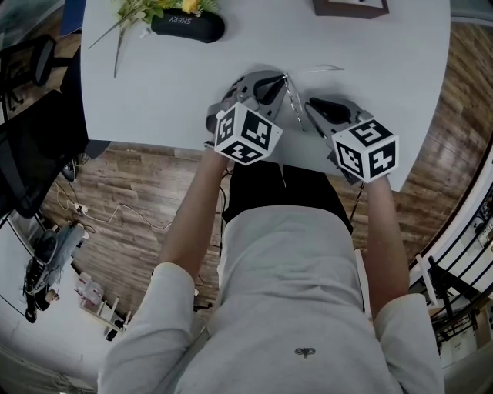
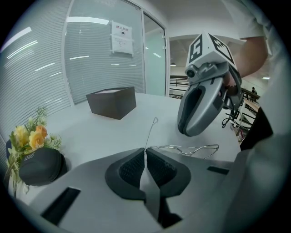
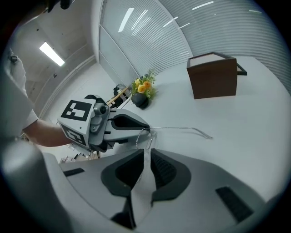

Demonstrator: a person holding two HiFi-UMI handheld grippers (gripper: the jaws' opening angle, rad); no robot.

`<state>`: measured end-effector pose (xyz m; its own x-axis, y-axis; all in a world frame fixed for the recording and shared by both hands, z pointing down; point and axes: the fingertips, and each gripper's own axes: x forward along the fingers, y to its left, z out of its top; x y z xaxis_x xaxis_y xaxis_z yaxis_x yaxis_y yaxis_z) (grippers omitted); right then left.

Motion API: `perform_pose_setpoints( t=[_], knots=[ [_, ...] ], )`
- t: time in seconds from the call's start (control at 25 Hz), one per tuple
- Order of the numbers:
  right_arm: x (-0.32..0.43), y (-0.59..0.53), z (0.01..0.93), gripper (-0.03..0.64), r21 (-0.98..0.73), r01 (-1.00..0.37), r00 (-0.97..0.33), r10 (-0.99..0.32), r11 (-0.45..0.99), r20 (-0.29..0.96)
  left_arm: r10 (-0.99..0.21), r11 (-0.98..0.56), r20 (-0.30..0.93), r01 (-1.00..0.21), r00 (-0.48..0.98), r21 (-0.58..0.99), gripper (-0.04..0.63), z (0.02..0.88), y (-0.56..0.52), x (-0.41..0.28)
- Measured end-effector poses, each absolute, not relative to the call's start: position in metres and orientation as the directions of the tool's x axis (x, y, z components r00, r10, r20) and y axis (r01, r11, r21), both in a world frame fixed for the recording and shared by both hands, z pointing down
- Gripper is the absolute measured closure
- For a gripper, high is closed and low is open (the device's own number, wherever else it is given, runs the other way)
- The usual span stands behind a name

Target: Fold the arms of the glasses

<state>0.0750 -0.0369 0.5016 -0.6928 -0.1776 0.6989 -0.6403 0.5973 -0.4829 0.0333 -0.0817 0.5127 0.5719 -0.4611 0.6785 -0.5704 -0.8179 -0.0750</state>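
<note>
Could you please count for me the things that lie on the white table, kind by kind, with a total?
Wire-frame glasses: 1
Black glasses case: 1
Bunch of flowers: 1
Brown box: 1
Total: 4

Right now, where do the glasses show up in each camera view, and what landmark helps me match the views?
Head view: glasses at upper centre, by the near edge of the table.
Left gripper view: glasses just past the jaw tips, the frame running right.
Right gripper view: glasses at the jaw tips, one arm reaching right.
Shared landmark: the dark box, further back on the table.
</note>
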Motion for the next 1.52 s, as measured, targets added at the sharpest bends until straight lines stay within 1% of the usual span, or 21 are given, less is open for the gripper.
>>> perform_pose_setpoints(
  t=[0.32, 0.52, 0.68, 0.88, 1.08, 1.2, 1.36, 1.44, 1.52],
  knots=[
    [0.11, -0.071, 0.501, 0.561, -0.288, -0.718, -0.563, -0.286, 0.633, 0.775, -0.461, -0.817, 0.68, -0.572, 0.57, -0.075, 0.563, 0.512, -0.082, 0.034],
    [0.124, -0.087, 0.502, 0.559, -0.162, -0.724, -0.486, -0.329, 0.671, 0.81, -0.461, -0.82, 0.681, -0.566, 0.569, -0.083, 0.563, 0.512, -0.084, 0.034],
    [0.13, -0.096, 0.504, 0.555, -0.022, -0.683, -0.409, -0.357, 0.73, 0.84, -0.46, -0.823, 0.682, -0.562, 0.568, -0.087, 0.563, 0.513, -0.085, 0.035],
    [0.132, -0.108, 0.505, 0.551, 0.099, -0.623, -0.351, -0.39, 0.776, 0.851, -0.459, -0.822, 0.684, -0.562, 0.566, -0.087, 0.563, 0.513, -0.085, 0.035],
    [0.133, -0.113, 0.511, 0.555, 0.205, -0.501, -0.299, -0.391, 0.841, 0.87, -0.458, -0.822, 0.684, -0.564, 0.568, -0.082, 0.563, 0.513, -0.085, 0.035],
    [0.132, -0.111, 0.516, 0.545, 0.228, -0.431, -0.29, -0.373, 0.873, 0.881, -0.458, -0.822, 0.684, -0.563, 0.568, -0.082, 0.564, 0.512, -0.084, 0.035],
    [0.129, -0.113, 0.521, 0.546, 0.245, -0.385, -0.284, -0.366, 0.89, 0.886, -0.458, -0.822, 0.684, -0.563, 0.568, -0.082, 0.563, 0.513, -0.085, 0.034],
    [0.129, -0.114, 0.523, 0.555, 0.255, -0.376, -0.279, -0.371, 0.891, 0.886, -0.458, -0.821, 0.683, -0.565, 0.568, -0.081, 0.563, 0.513, -0.085, 0.034],
    [0.13, -0.115, 0.524, 0.578, 0.258, -0.379, -0.278, -0.375, 0.888, 0.884, -0.459, -0.819, 0.683, -0.568, 0.568, -0.079, 0.563, 0.512, -0.085, 0.035]
  ],
)
